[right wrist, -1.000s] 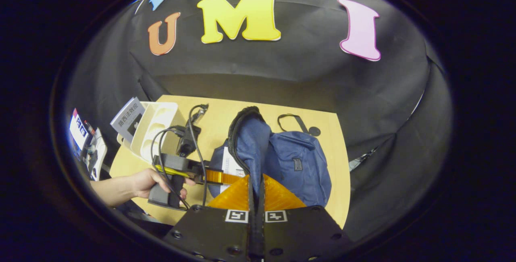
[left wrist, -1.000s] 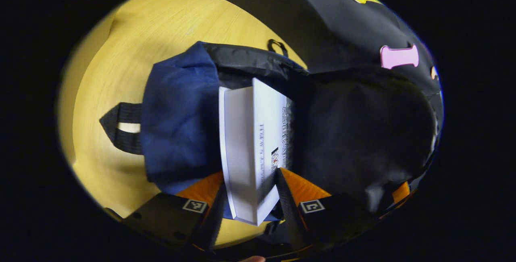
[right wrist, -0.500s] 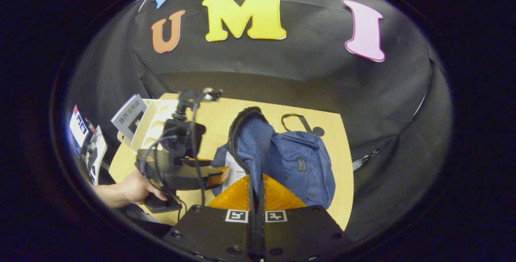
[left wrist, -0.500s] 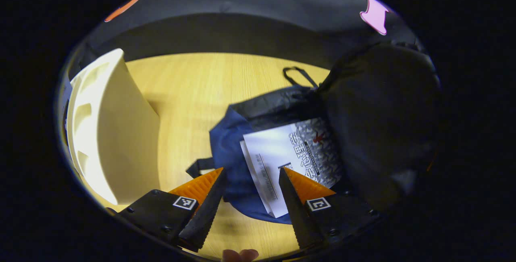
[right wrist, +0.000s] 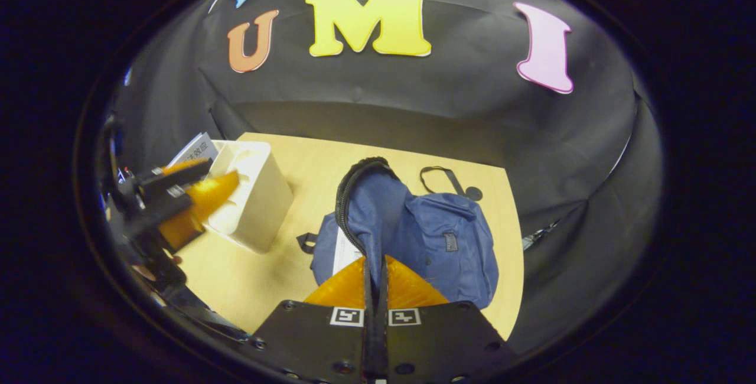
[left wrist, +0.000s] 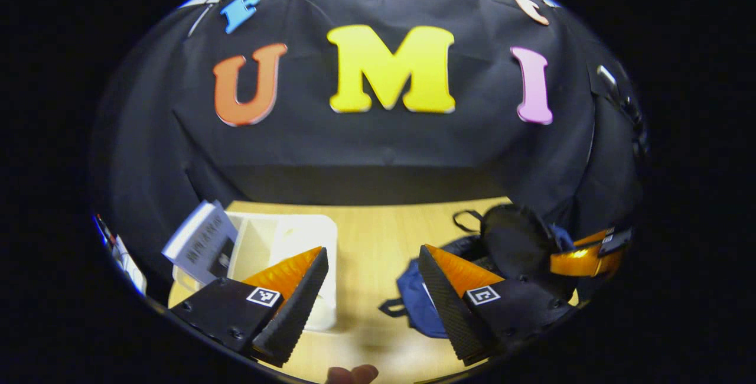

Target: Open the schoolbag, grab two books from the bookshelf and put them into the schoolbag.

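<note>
Change since 1 s ago: left gripper (left wrist: 372,289) no longer clamped on the book over the bag mouth; now lifted away, levelled toward the booth wall, fingers spread wide with nothing between them. Book (right wrist: 342,251) left inside the bag, only a white strip visible at the opening in the right gripper view. Right gripper (right wrist: 374,280) unchanged, fingers pressed together on the raised edge of the bag flap.

Bag (right wrist: 413,236): blue, lying flat on the table (right wrist: 307,159), right of centre. Long axis running from the near edge toward the wall; top loop (right wrist: 440,178) at the far end, pointing to the wall. Zippered flap held up, opening facing left toward the shelf. In the left gripper view, bag (left wrist: 416,301) seen partly behind that gripper's right finger, dark lining of the lifted flap above it, right gripper (left wrist: 585,254) at its far side.

Shelf (right wrist: 251,195): cream, standing on the left part of the table, well apart from the bag. 1 book (left wrist: 201,242) in its far-left end, leaning outward, cover facing up and left.

Left gripper (right wrist: 189,198) in the right gripper view: blurred, just in front of the shelf, tips toward it.

Fingertip (left wrist: 353,374) at the bottom edge of the left gripper view.
</note>
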`<state>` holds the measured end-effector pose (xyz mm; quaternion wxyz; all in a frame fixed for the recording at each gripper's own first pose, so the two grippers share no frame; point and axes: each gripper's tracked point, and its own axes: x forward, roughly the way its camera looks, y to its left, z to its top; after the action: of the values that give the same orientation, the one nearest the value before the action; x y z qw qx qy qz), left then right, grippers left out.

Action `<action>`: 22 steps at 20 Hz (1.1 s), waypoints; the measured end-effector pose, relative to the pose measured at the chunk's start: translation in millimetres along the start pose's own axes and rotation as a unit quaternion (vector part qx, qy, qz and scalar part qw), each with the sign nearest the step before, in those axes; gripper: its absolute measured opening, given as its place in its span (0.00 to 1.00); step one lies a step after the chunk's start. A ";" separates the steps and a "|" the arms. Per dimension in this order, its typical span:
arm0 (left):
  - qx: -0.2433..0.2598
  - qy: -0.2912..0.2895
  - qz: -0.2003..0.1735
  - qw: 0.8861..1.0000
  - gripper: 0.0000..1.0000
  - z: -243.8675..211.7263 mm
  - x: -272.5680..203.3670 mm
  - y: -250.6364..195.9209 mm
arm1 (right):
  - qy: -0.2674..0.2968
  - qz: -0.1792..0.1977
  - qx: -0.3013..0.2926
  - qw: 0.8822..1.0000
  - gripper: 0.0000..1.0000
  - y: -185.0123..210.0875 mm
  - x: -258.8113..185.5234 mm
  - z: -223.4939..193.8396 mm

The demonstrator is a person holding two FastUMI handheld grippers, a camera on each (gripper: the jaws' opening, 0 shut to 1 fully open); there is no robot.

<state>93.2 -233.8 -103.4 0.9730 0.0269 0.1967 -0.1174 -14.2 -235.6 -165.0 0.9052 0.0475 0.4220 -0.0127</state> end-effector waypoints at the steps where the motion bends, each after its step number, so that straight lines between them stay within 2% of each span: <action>1: 0.008 -0.032 0.009 0.999 0.98 23.9 -15.2 15.9 | 0.000 -0.002 -0.006 1.000 0.01 3.1 -0.1 -1.1; 3: 0.008 -0.058 0.012 0.998 0.98 54.3 -33.6 32.4 | 0.002 -0.004 -0.011 1.000 0.00 9.8 1.7 -1.9; 7: -0.036 -0.075 0.016 0.996 0.97 76.6 -61.4 62.7 | 0.002 -0.014 -0.009 1.000 0.01 15.9 2.3 -3.4; 11: -0.061 -0.074 0.021 0.995 0.97 68.7 -72.8 88.1 | 0.002 -0.028 -0.005 1.000 0.01 14.9 1.9 -5.2; 14: -0.091 -0.070 0.031 0.993 0.97 64.6 -85.7 124.2 | 0.002 -0.036 -0.003 0.999 0.01 16.5 1.4 -6.1; 22: -0.088 -0.045 0.130 0.987 0.98 49.9 -108.1 269.2 | 0.009 -0.041 0.016 0.999 0.01 21.7 6.8 -8.6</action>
<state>79.5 46.3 -13.7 0.9864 -0.0384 0.1575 0.0272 -15.0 -213.0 -174.1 0.8991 0.0452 0.4318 -0.0559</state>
